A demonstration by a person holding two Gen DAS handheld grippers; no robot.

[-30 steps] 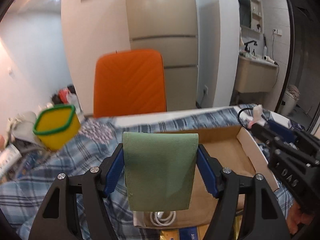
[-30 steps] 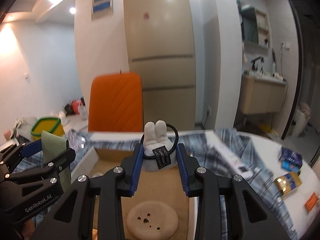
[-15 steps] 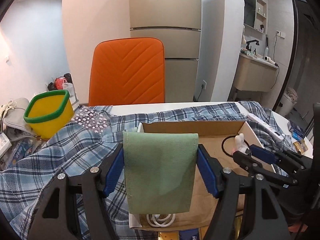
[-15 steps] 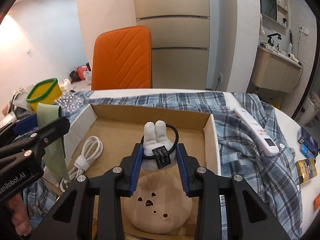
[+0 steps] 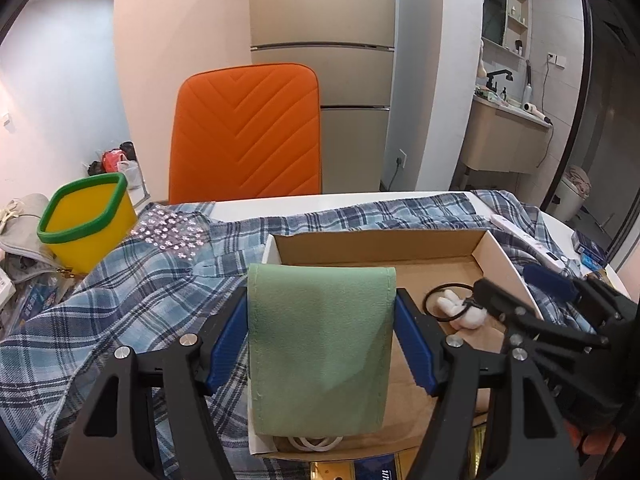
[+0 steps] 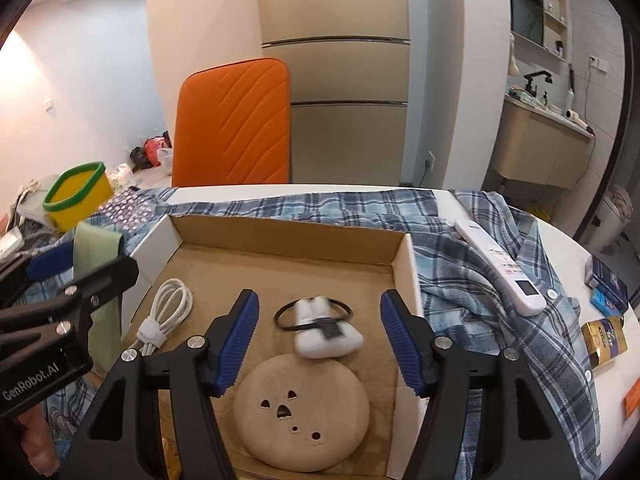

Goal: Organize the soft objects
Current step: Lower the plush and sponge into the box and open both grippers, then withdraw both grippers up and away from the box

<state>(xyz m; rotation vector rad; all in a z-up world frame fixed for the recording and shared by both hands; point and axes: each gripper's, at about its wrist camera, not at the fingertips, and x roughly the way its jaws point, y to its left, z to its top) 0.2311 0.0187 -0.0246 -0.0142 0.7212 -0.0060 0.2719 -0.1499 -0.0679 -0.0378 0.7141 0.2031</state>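
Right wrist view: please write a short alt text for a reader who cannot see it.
The right tool is opening above a white plush hair tie lying free in a cardboard box, beside a beige round cushion and a white cable. At left, the left tool holds a green cloth.

A white table (image 6: 592, 264) carries everything here. A blue plaid shirt (image 6: 452, 276) is spread across most of its top, from the left side round to the right edge. An open cardboard box (image 6: 404, 264) sits in the middle, resting on the shirt. On bare tabletop at the right edge lie 2 small blue packets (image 6: 606, 286), a gold and blue packet (image 6: 604, 340) and something orange (image 6: 632, 400), mostly cut off. At the far left a yellow tub with a green rim (image 6: 78, 194) stands among clutter too blurred to identify.
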